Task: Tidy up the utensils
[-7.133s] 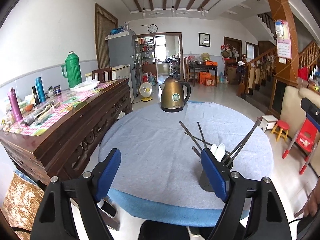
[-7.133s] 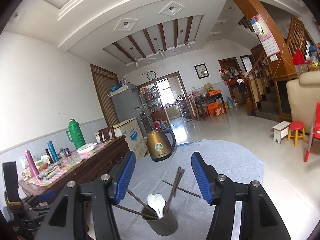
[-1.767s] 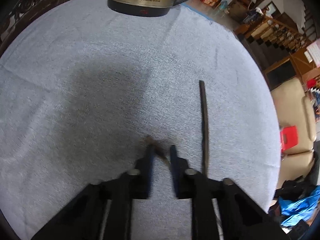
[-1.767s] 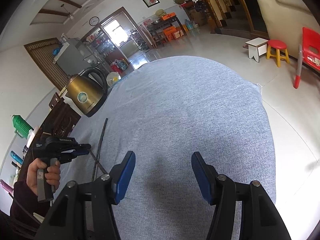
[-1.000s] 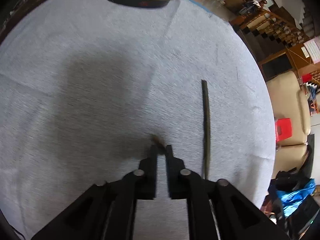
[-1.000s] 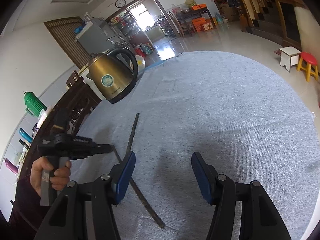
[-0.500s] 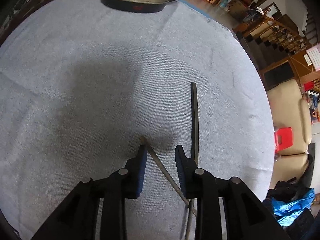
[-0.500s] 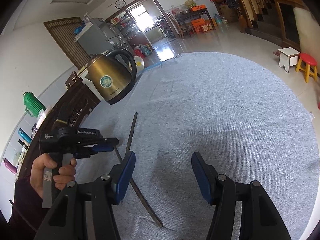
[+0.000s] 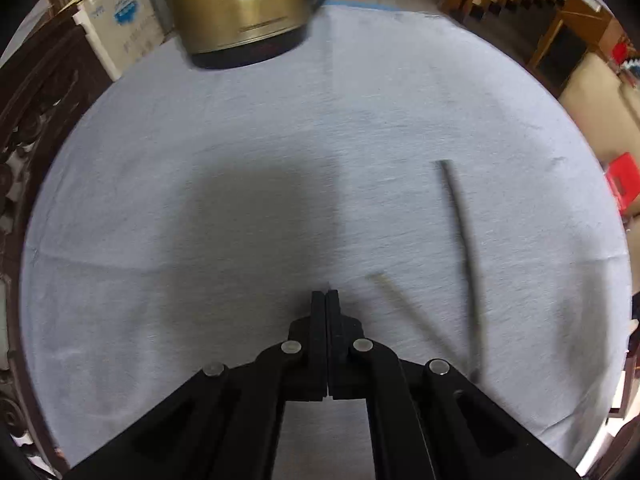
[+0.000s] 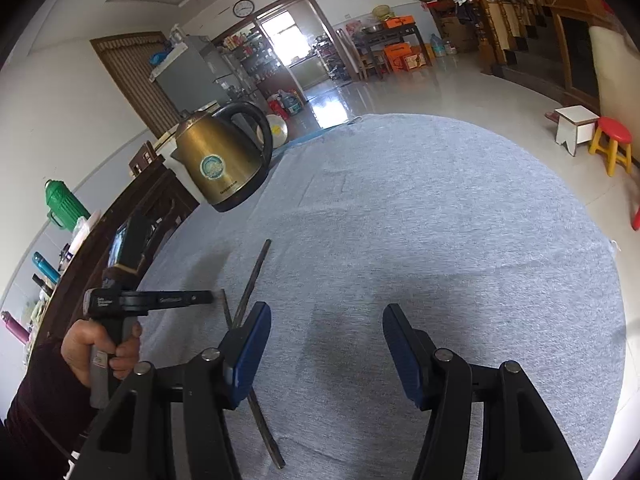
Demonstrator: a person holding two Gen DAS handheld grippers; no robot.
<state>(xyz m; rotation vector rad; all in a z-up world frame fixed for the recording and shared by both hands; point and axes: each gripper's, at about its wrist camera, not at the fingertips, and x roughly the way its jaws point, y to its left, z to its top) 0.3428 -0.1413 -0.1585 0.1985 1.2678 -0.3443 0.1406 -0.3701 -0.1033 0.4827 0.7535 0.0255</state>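
Two dark chopsticks lie crossed on the grey tablecloth [image 9: 200, 140]: a long one [image 9: 460, 240] and a paler, blurred one [image 9: 396, 300]. My left gripper [image 9: 326, 294] points steeply down just left of them, its jaws closing fully together with nothing between them. In the right wrist view the same left gripper [image 10: 216, 297], held by a person's hand [image 10: 100, 348], has its tip beside the chopsticks [image 10: 252, 280]. My right gripper [image 10: 327, 312] stands open above the cloth, empty, with a chopstick [image 10: 266, 436] running under its left finger.
A brass-coloured kettle [image 10: 224, 164] stands at the far left edge of the round table, close ahead in the left wrist view [image 9: 240, 8]. A dark carved sideboard [image 10: 160, 200] flanks the table's left. Stools [image 10: 612, 140] stand on the floor at right.
The left gripper let go of the paler chopstick, opened, then shut empty and shifted left of both chopsticks while rolling. The chopstick now lies on the cloth. The right gripper kept still.
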